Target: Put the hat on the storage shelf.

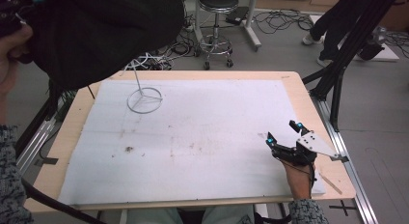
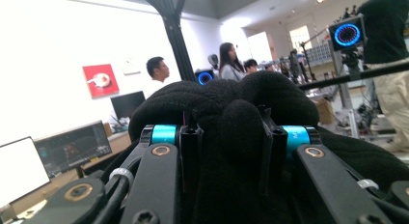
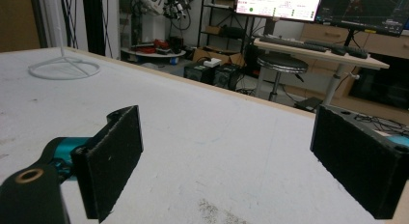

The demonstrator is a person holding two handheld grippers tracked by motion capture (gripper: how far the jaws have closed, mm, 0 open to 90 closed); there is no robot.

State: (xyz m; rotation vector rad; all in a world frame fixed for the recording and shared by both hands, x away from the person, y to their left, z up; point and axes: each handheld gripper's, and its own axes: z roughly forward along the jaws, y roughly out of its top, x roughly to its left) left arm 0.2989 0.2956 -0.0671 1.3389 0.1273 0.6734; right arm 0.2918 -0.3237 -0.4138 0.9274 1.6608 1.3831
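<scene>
White table mat (image 1: pixel 202 132): right gripper (image 1: pixel 284 132) jaws wide apart, empty; left gripper (image 2: pixel 230 137) clamps black fabric (image 2: pixel 231 108).

The high view is looking forward and down from above the person's side onto the white mat (image 1: pixel 193 132) covering the table (image 1: pixel 308 108). The right gripper view is skimming low over that mat (image 3: pixel 202 137), facing the wire stand (image 3: pixel 63 67) at its far corner, which the high view is also catching (image 1: pixel 144 99). The left gripper view is pointing level into the room, pressed close against black fabric (image 2: pixel 226 118).
</scene>
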